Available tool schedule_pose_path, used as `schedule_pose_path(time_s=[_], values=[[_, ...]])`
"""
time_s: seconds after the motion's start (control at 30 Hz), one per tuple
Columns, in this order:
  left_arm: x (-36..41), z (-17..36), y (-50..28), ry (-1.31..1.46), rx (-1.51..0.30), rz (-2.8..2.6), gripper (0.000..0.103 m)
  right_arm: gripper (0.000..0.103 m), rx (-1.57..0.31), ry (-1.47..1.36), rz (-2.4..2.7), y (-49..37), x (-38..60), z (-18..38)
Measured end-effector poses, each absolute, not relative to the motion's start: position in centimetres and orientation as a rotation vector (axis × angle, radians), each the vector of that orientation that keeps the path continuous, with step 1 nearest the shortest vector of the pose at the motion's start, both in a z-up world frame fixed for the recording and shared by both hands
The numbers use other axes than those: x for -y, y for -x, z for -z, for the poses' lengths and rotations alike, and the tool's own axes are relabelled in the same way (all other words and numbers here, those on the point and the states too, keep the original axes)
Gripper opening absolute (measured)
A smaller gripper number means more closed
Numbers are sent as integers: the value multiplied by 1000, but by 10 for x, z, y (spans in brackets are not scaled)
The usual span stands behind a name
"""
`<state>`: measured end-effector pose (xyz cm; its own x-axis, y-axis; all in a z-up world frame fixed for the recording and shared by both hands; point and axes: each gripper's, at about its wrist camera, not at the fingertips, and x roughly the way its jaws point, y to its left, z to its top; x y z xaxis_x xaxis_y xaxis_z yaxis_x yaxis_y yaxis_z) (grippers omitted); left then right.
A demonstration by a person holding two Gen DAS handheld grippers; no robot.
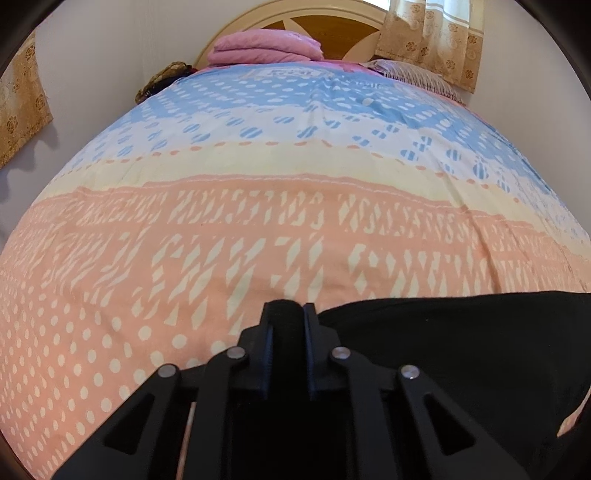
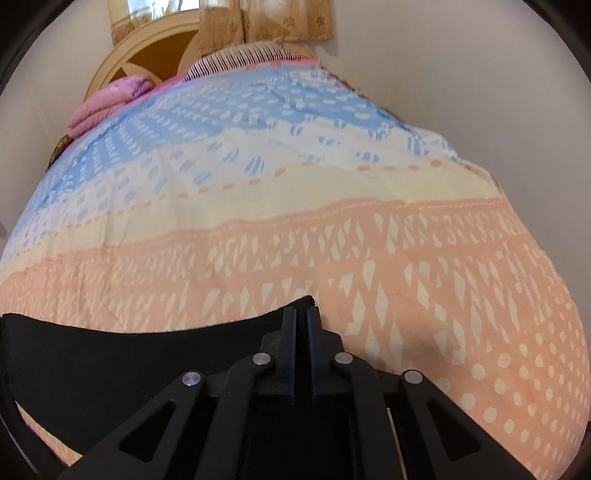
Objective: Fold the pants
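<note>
Left wrist view shows the left gripper (image 1: pixel 287 314) pinched on a corner of the black pants (image 1: pixel 461 350), which stretch off to its right; the right gripper (image 2: pixel 301 314), nearly closed, pinches the opposite corner (image 2: pixel 308 301). The pants (image 2: pixel 110 354) hang as a taut band just above the near end of the bedspread (image 1: pixel 258 229), sagging between the grips. I judge them soft, light, limp, best held by corners. Beyond the bedspread lie a folded pink blanket (image 1: pixel 266 48), wooden headboard (image 1: pixel 314 22) and floral curtains (image 1: pixel 432 40).
</note>
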<state>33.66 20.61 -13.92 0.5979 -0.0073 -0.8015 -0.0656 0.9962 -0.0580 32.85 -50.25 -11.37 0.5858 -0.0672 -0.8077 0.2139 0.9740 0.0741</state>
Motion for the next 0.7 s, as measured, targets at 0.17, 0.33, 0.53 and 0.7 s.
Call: schedule_pose_path(time_s=[0.17,0.33,0.53,0.7], values=[[-213,130,-329,115,-891,-14,13,5,-830,-154,156,-307,495,90],[-217,120,-322,152,-845,2,13,4,-755,-123,147,-284,487,71],[-223,105,-310,188,-781,28,13,4,-651,-124,119,-250,483,51],[-235,92,-287,244,-693,69,13,4,-549,-159,93,-208,488,40]])
